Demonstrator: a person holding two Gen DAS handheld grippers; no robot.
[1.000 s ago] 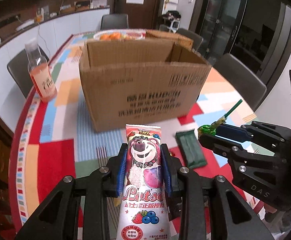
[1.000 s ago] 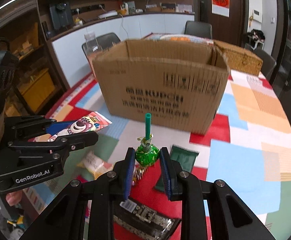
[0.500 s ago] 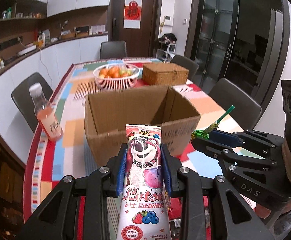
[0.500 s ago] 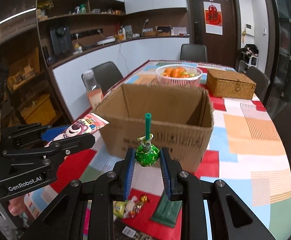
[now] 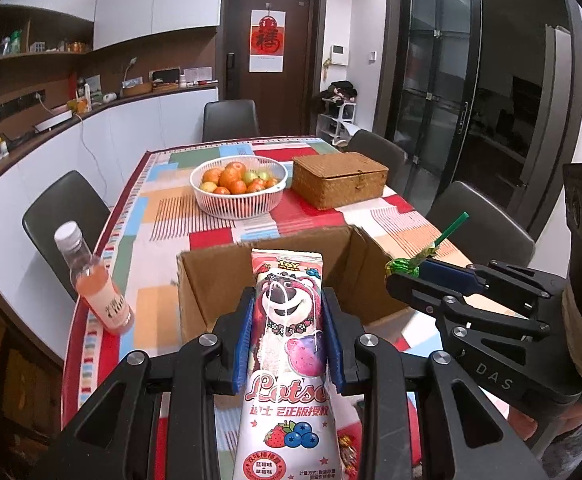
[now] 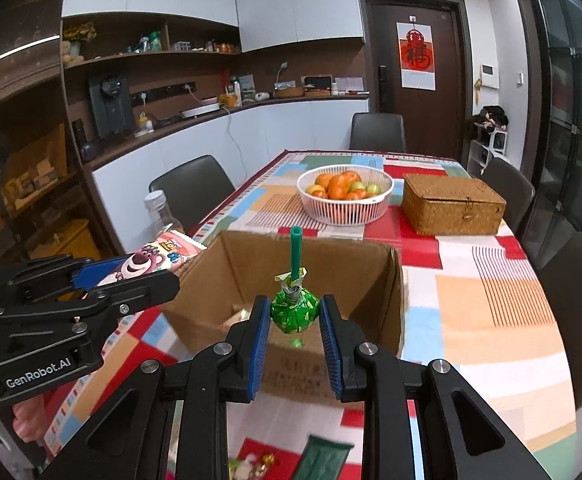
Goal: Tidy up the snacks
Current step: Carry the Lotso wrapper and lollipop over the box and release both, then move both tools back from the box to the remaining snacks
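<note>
My left gripper (image 5: pixel 289 312) is shut on a pink Lotso bear snack pack (image 5: pixel 287 344), held upright above the near wall of the open cardboard box (image 5: pixel 195 292). My right gripper (image 6: pixel 294 316) is shut on a green foil lollipop (image 6: pixel 294 308) with a green stick, held above the box's (image 6: pixel 395 292) near edge. Each gripper shows in the other's view: the right one with the lollipop (image 5: pixel 403 268), the left one with the pack (image 6: pixel 147 262). A few wrappers lie inside the box.
A juice bottle (image 5: pixel 95 284) stands left of the box. A white fruit basket (image 5: pixel 239 190) and a wicker box (image 5: pixel 341 178) stand behind it. A green packet (image 6: pixel 323 456) and small candies (image 6: pixel 251 464) lie on the tablecloth below my right gripper. Chairs surround the table.
Both grippers have risen with their snacks, from table level in front of the box to above its near rim. The box's inside now shows.
</note>
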